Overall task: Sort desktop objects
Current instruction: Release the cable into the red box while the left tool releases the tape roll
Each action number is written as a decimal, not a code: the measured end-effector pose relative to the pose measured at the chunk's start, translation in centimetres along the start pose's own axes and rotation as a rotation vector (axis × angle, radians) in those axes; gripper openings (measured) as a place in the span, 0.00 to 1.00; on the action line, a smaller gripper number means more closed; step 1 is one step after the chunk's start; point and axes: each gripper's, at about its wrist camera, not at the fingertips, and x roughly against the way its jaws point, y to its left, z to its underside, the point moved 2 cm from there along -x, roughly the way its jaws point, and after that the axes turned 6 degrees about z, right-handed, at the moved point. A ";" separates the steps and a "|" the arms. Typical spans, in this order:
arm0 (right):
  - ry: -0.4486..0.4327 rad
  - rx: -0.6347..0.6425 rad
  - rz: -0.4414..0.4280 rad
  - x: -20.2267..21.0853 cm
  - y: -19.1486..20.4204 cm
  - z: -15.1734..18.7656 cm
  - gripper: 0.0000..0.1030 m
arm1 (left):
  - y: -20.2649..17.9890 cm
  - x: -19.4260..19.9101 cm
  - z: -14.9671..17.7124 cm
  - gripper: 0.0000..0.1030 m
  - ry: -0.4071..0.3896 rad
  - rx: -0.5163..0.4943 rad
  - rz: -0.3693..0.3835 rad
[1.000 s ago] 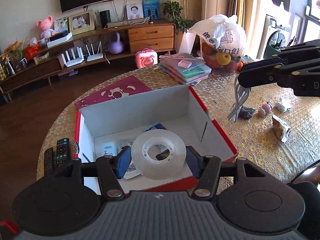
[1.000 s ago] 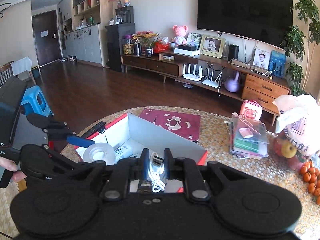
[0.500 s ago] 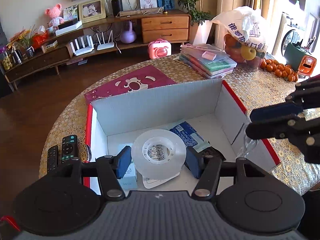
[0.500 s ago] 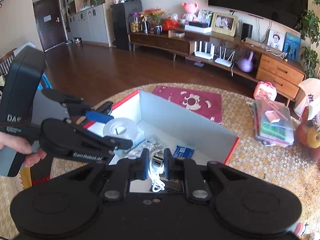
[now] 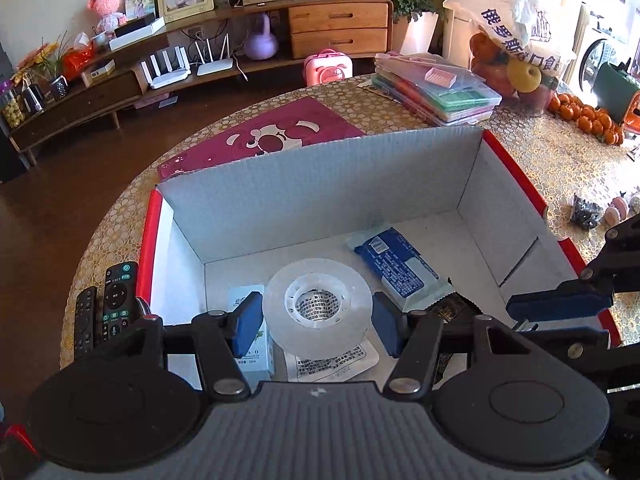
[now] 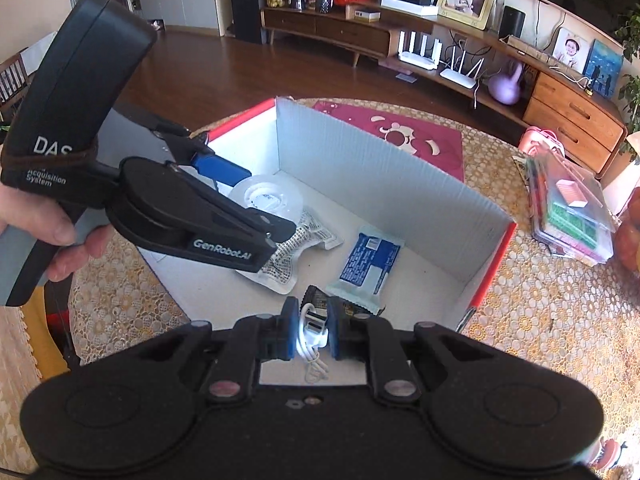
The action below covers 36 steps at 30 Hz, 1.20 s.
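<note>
You are at the drop: your left gripper (image 5: pixel 316 322) pinches the tape roll (image 5: pixel 319 313) and your right gripper (image 6: pixel 310 330) the white cable (image 6: pixel 309 334), both over the box (image 5: pixel 320 184) at frame centre, so spread the fingers next.

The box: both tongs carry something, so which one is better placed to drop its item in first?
Probably left. The left tongs hold the tape roll well over the box floor; the right tongs grip the white cable nearer the front edge.
</note>
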 end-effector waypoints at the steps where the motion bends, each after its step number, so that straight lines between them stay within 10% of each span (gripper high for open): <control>1: 0.006 0.002 -0.004 -0.4 0.1 -0.1 0.14 | -0.1 -0.3 -0.1 0.57 0.006 -0.008 -0.006; 18: 0.053 0.025 -0.052 -4.1 2.5 -0.6 0.15 | 0.3 -4.8 -1.6 0.57 0.098 0.042 0.039; 36: 0.050 -0.041 -0.063 -3.7 1.3 0.1 0.45 | -0.3 -6.8 -1.5 0.57 0.184 0.042 0.052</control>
